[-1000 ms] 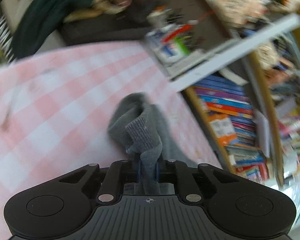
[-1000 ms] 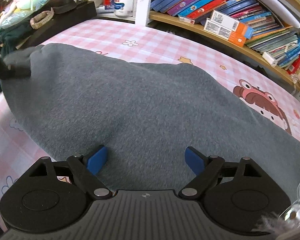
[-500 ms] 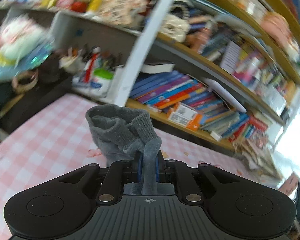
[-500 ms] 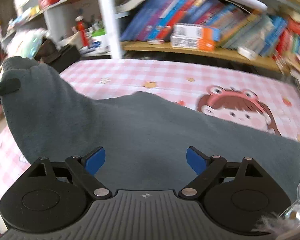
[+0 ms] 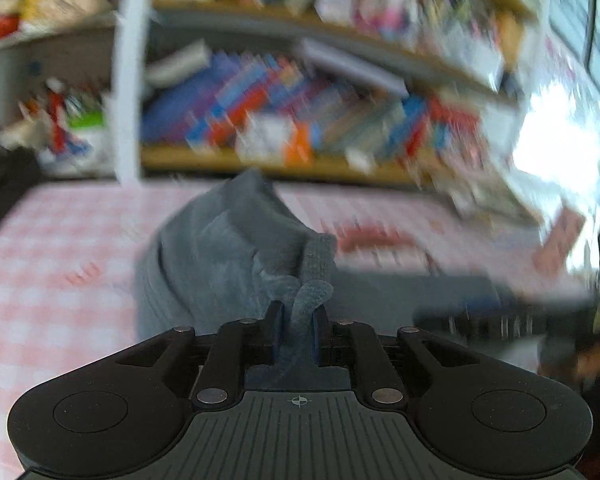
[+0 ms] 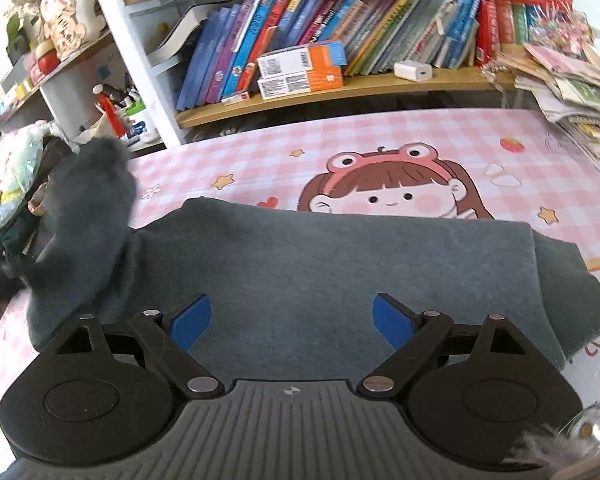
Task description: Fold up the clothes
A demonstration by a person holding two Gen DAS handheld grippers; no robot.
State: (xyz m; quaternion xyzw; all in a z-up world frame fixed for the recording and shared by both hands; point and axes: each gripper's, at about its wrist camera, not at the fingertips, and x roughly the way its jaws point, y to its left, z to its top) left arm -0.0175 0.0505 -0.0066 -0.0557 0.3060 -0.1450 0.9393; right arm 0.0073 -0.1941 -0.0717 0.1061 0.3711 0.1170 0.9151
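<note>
A dark grey sweater (image 6: 340, 264) lies spread across the pink checked cloth (image 6: 420, 136). Its left sleeve (image 6: 88, 200) is lifted off the surface at the left of the right wrist view. My left gripper (image 5: 298, 330) is shut on the ribbed cuff of that sleeve (image 5: 228, 248), which bunches up in front of it; this view is blurred. My right gripper (image 6: 291, 322) hovers just above the sweater's body, open, with nothing between its blue pads (image 6: 190, 322).
A wooden bookshelf (image 6: 340, 92) packed with books runs along the far edge of the cloth. A stack of magazines (image 6: 572, 92) sits at the far right. Cups with pens (image 6: 120, 116) and a heap of bags (image 6: 8, 184) stand at the far left.
My left gripper has carried the sleeve cuff up and swung it rightward over the sweater. The right gripper has tilted up and stayed open above the body.
</note>
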